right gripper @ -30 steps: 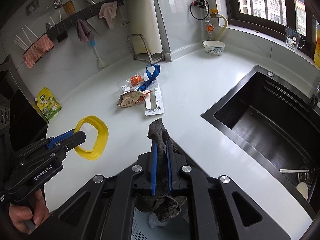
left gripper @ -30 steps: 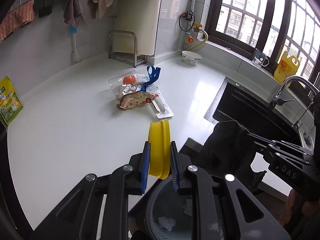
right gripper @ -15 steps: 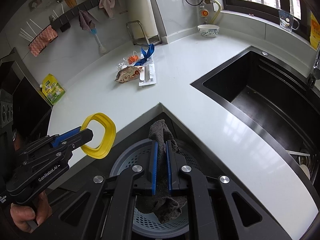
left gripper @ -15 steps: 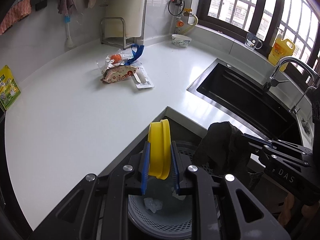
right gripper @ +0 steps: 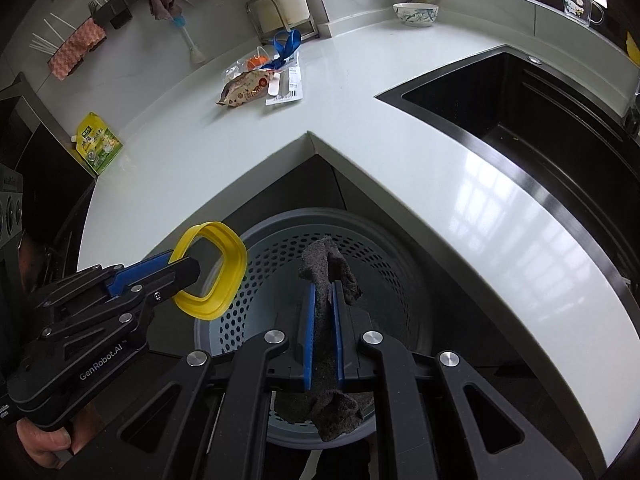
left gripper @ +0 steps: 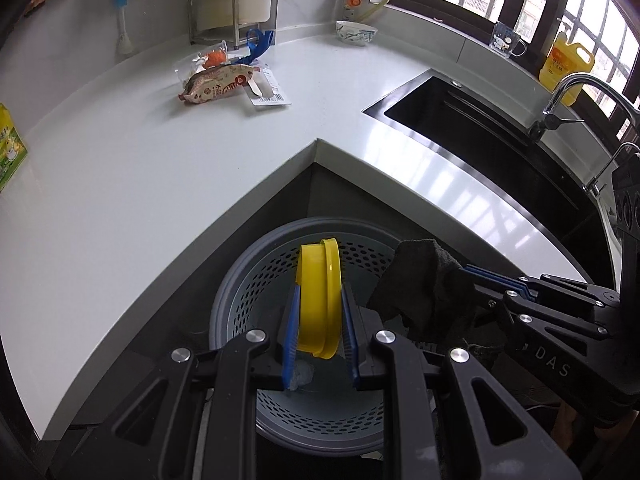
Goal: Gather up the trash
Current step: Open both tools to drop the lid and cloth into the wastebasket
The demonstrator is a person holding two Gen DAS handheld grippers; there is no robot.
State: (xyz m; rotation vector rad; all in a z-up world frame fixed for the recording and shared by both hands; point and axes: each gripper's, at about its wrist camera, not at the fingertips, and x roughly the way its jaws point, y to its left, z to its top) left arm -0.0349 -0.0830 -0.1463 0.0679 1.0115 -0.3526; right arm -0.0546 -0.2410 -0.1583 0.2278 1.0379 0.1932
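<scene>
My left gripper [left gripper: 319,312] is shut on a yellow plastic ring lid [left gripper: 320,292] and holds it over the grey perforated trash basket [left gripper: 256,280] below the counter corner. The lid also shows in the right wrist view [right gripper: 224,256]. My right gripper [right gripper: 322,320] is shut on a dark grey rag [right gripper: 328,272], held above the same basket [right gripper: 380,248]. The rag also shows in the left wrist view [left gripper: 424,284]. More trash lies on the counter: a brown snack wrapper [left gripper: 218,84], a clear bag with something orange [left gripper: 212,58], a blue ribbon [left gripper: 258,42] and a white packet [left gripper: 268,92].
The white counter [left gripper: 140,168] wraps around an inside corner. A black sink [left gripper: 480,148] with a tap [left gripper: 560,96] lies to the right. A bowl [left gripper: 356,32], a mug [left gripper: 506,40], a yellow bottle [left gripper: 566,64] and a green packet [left gripper: 8,152] stand at the edges.
Both grippers have pulled back from the counter and come down over the trash basket, each holding its item. The basket now fills the lower middle of both views.
</scene>
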